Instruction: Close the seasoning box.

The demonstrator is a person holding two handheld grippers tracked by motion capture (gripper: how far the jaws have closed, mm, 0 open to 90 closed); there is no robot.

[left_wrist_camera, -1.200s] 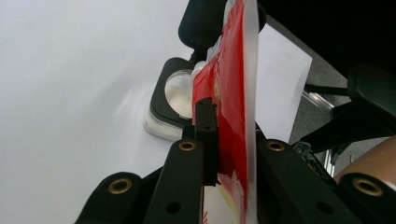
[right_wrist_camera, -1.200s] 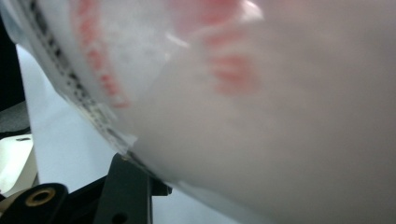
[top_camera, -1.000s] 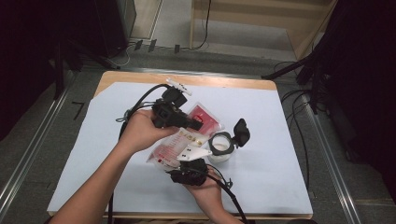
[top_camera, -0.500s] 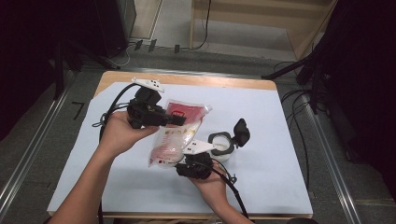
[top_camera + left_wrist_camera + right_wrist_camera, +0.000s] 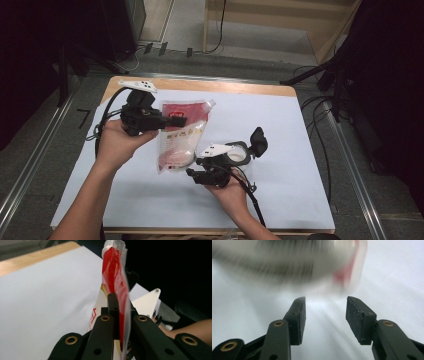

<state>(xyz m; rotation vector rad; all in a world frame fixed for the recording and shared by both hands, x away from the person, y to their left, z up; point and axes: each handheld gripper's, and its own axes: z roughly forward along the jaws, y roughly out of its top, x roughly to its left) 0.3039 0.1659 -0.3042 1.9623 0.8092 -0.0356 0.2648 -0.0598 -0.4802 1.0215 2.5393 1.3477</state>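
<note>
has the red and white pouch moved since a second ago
Yes. In the high view the pouch, clamped in the left gripper, has shifted left, away from the white container, which stays in place on the table.

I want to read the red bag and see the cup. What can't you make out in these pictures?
- Print on the red and white pouch: too small in the high view, edge-on in the left gripper view.
- The pouch in the right gripper view: blurred.
- White cup: partly hidden by the right hand-held gripper in the high view.

Red-and-white pouch [image 5: 181, 136], lifted above table
</note>
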